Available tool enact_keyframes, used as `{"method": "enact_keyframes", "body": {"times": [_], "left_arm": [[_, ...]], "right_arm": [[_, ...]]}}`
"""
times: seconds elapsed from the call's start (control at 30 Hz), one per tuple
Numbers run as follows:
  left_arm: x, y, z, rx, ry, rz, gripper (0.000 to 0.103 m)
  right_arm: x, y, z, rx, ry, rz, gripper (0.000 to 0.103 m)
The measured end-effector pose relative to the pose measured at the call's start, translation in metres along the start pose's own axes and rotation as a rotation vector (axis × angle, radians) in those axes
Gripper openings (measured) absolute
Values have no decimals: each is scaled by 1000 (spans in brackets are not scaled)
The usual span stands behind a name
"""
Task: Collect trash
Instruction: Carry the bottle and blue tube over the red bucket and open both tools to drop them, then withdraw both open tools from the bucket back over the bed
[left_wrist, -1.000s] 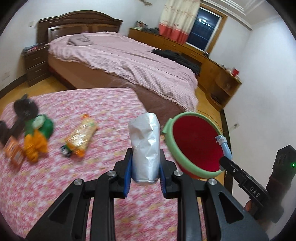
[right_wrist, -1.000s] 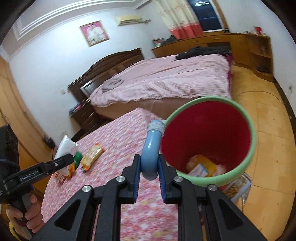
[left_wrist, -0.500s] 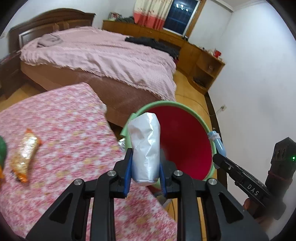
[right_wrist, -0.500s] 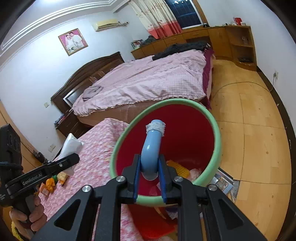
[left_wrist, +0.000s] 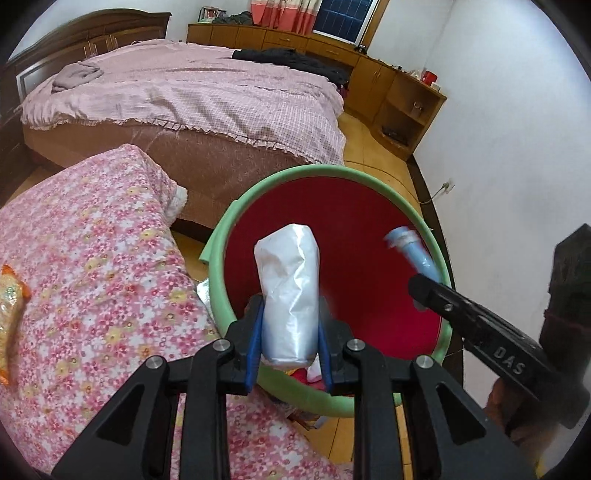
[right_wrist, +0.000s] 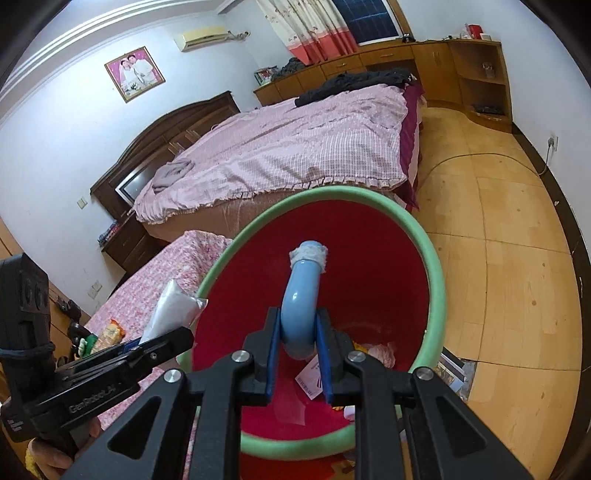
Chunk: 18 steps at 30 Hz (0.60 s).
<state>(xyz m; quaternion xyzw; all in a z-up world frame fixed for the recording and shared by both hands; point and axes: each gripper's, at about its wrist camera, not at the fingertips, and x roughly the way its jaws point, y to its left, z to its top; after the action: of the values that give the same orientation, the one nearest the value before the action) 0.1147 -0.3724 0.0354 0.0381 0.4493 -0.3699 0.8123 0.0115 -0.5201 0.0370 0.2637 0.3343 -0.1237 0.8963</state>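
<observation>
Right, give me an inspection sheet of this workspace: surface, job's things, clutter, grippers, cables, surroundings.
Surface: pink floral cover, beside the bin.
Job's things: red bin with green rim, trash already at its bottom; white bag; blue tube; snack wrapper left on the cover.
Clutter: papers on the floor by the bin.
Grippers: left gripper shut on the white bag, right gripper shut on the blue tube, both over the bin's mouth.
Cables: a cord runs across the floor to a wall socket.
Surroundings: bed, wooden cabinets, curtained window.
</observation>
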Motion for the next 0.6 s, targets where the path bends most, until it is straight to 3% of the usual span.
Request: {"method": "enact_keyframes", "body": {"times": [0.27, 0.4, 0.6], "left_arm": [[-11, 12, 6, -58, -44, 17, 34], [-25, 21, 7, -84, -85, 17, 44], [-37, 28, 7, -96, -106, 37, 44]], "right_arm": [[10, -8, -1, 40, 3, 12, 24], [13, -8, 0, 45, -8, 11, 39], [11, -2, 1, 47, -21, 28, 44]]}}
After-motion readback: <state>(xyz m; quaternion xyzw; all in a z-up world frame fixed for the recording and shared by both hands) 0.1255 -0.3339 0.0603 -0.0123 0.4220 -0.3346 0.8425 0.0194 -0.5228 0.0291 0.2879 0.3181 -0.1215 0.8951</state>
